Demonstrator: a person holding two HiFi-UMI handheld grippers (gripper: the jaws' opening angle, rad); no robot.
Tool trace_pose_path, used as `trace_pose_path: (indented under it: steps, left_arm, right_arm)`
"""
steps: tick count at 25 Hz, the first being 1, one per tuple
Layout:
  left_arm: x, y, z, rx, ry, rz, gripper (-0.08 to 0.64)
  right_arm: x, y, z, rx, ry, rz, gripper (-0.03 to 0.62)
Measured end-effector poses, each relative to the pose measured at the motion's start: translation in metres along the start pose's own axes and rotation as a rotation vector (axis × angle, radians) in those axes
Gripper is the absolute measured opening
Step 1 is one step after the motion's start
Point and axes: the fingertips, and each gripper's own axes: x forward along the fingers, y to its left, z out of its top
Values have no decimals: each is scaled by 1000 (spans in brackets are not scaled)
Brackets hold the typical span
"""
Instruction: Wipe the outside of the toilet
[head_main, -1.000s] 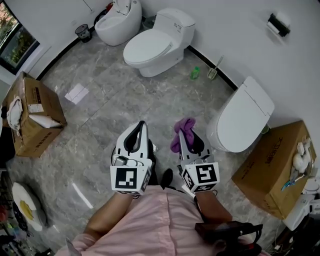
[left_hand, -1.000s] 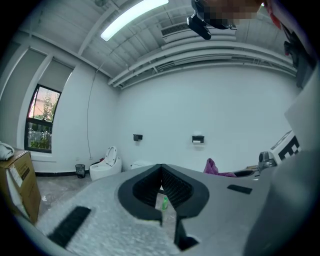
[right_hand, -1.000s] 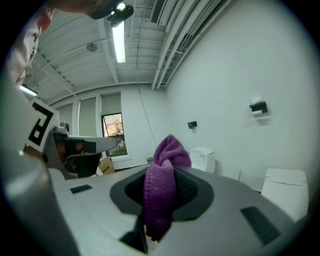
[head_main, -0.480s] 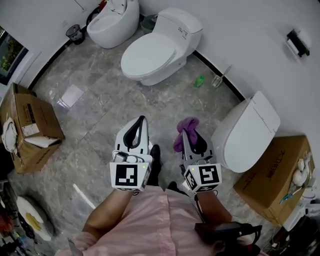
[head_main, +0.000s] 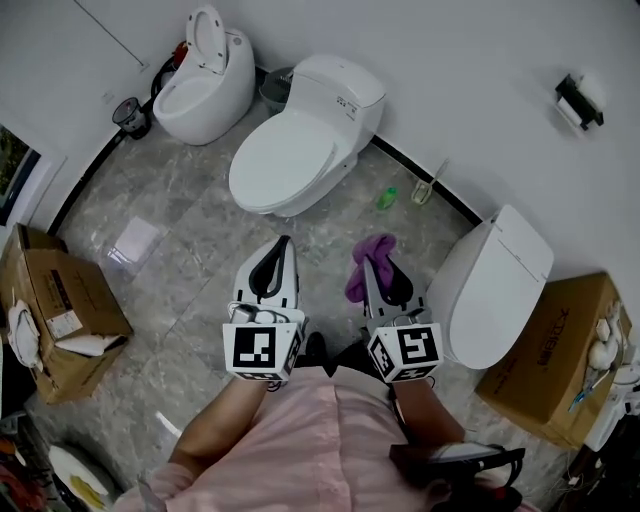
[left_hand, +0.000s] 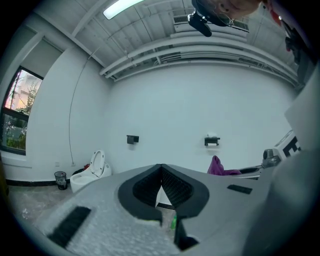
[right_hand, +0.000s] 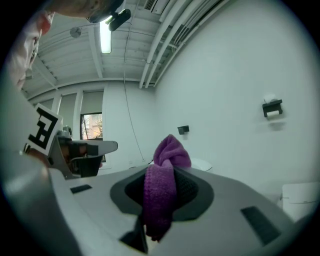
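Observation:
A white toilet (head_main: 300, 140) with its lid down stands against the wall ahead, its tank (head_main: 340, 90) behind it. My right gripper (head_main: 366, 262) is shut on a purple cloth (head_main: 366, 262) that bunches above the jaws (right_hand: 167, 155). My left gripper (head_main: 282, 245) is shut with nothing in it; its jaws meet at the tips in the left gripper view (left_hand: 161, 167). Both grippers hang side by side over the grey floor, short of the toilet's bowl front.
A second lidded toilet (head_main: 495, 275) is close on the right, a round toilet with its lid up (head_main: 200, 85) at the back left. A green bottle (head_main: 387, 198) and a brush (head_main: 424, 190) stand by the wall. Cardboard boxes sit at the left (head_main: 55, 310) and right (head_main: 555, 350).
The view has shifted so the middle toilet sits more centred and nearer. Both grippers kept their pose and the cloth stayed clamped.

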Motion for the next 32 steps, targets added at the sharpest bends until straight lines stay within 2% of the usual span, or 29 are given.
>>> trace_pose_path:
  steps: [4,10,17,22,27,32]
  left_arm:
    - [26,4,-5,15,2,-25,8]
    - [77,3,-22,20,61,-37,8]
    - [176,11,-47,40,128,-11,8]
    - [252,15,-53,59,149,6,8]
    - [303,19,-51,70,138,30,8]
    - [322,34,-54,69,119,51,8]
  right_arm:
    - [16,-18,2,-2,-6,-31,86]
    - [48,-63,0,11,8,-60,86]
    - [124,-142,-18,29,58,-55,86]
    - [191,-199,-11,45,65,-31,86]
    - [240,-238,4,20,51,-7,86]
    - [268,-253,6,10,42,-8,86]
